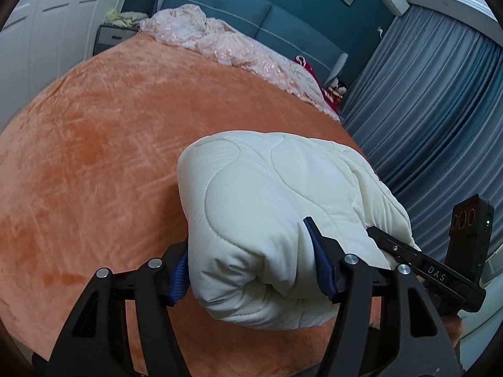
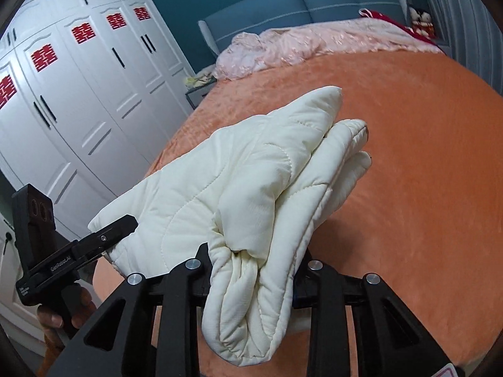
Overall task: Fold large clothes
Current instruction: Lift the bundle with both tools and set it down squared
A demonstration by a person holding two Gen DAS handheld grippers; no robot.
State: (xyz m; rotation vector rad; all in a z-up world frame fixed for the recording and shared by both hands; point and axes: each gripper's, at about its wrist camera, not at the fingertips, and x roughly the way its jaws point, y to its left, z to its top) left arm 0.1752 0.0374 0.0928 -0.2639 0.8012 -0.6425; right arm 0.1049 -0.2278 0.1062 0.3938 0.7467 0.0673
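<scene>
Orange plush bedspread (image 1: pixel 103 144) lies under our work, with a crumpled pink quilt (image 1: pixel 226 47) heaped near the blue headboard (image 2: pixel 317 0) and white wardrobe doors (image 2: pixel 91 72) beside the bed. We hold the cream quilted garment (image 1: pixel 267 213) bunched at the bed's near edge, its long axis running away from us toward the headboard. Our left gripper (image 1: pixel 251 267) pinches one thick fold; our right gripper (image 2: pixel 251 270) pinches the gathered layers beside it.

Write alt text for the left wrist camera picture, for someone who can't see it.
The left gripper clamps a bunched cream quilted garment above an orange bedspread. The right gripper grips its right edge.
</scene>
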